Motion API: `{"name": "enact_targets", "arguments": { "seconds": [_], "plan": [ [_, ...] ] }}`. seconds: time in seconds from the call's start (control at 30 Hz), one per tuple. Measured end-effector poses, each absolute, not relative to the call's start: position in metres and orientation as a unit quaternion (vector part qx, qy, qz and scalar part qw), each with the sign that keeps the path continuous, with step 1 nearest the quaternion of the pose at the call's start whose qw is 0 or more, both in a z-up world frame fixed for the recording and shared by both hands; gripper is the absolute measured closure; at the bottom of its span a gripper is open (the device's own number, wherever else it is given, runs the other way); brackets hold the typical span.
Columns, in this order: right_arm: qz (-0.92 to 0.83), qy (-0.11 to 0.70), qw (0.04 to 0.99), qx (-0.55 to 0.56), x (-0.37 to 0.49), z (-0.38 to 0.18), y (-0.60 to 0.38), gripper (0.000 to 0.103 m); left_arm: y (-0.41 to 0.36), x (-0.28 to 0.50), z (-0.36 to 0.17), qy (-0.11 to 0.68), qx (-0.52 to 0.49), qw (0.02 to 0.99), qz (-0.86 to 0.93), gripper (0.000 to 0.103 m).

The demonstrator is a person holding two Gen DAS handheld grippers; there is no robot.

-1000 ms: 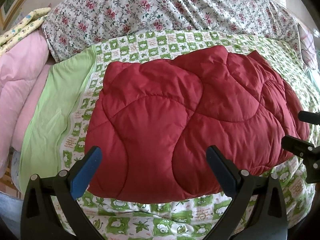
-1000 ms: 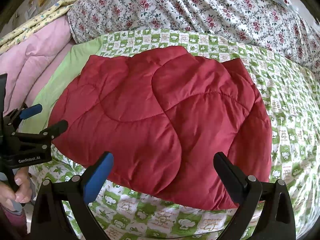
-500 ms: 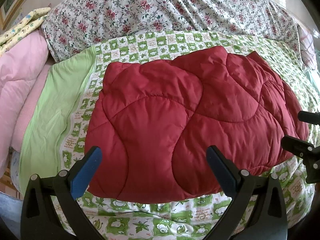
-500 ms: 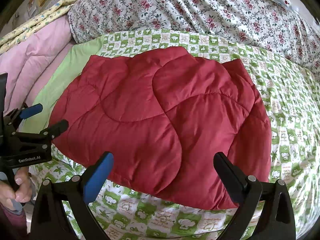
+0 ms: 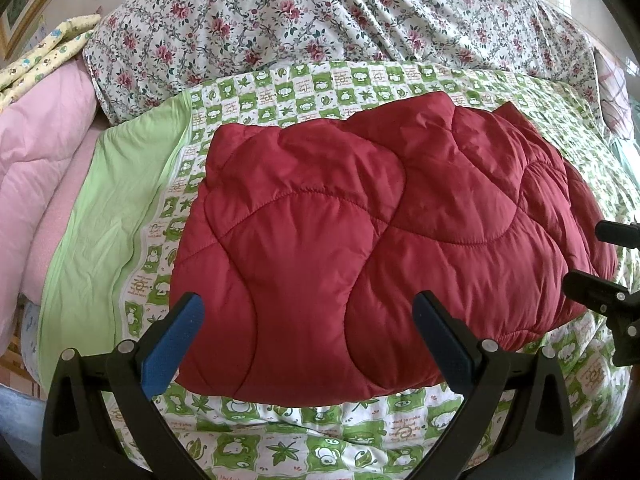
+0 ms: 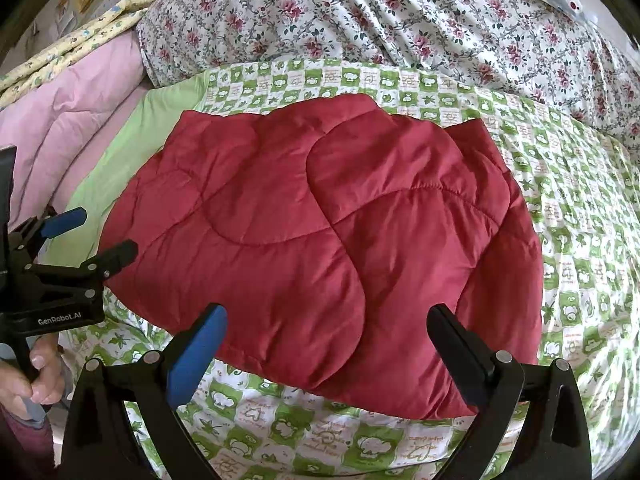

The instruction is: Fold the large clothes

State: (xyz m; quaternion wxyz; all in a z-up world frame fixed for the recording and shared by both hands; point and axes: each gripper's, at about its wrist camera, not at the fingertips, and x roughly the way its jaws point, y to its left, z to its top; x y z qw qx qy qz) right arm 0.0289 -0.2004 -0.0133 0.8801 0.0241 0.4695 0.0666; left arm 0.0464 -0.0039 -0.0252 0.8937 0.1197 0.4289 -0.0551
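A dark red quilted padded garment (image 5: 380, 232) lies folded in a thick bundle on the green and white checked bed sheet (image 5: 304, 428); it also shows in the right wrist view (image 6: 320, 248). My left gripper (image 5: 308, 324) is open and empty, held above the bundle's near edge; it also appears at the left of the right wrist view (image 6: 96, 236). My right gripper (image 6: 328, 336) is open and empty above the near edge, and its fingers show at the right of the left wrist view (image 5: 600, 260).
A floral quilt (image 5: 340, 16) is heaped at the back of the bed. A pink quilt (image 5: 36, 152) and a yellow patterned cloth (image 5: 44, 60) lie at the left. A plain green sheet border (image 5: 108, 216) runs beside the garment.
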Motion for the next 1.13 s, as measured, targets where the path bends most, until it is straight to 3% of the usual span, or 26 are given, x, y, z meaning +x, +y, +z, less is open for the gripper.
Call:
{"name": "enact_targets", "arguments": {
  "seconds": [1.13],
  "plan": [
    [0.068, 0.466, 0.882, 0.025, 0.0287, -0.0114, -0.202, 0.002, 0.0035, 0.0479, -0.0225, 0.434, 0.1, 0.893, -0.064, 0.0]
  ]
}}
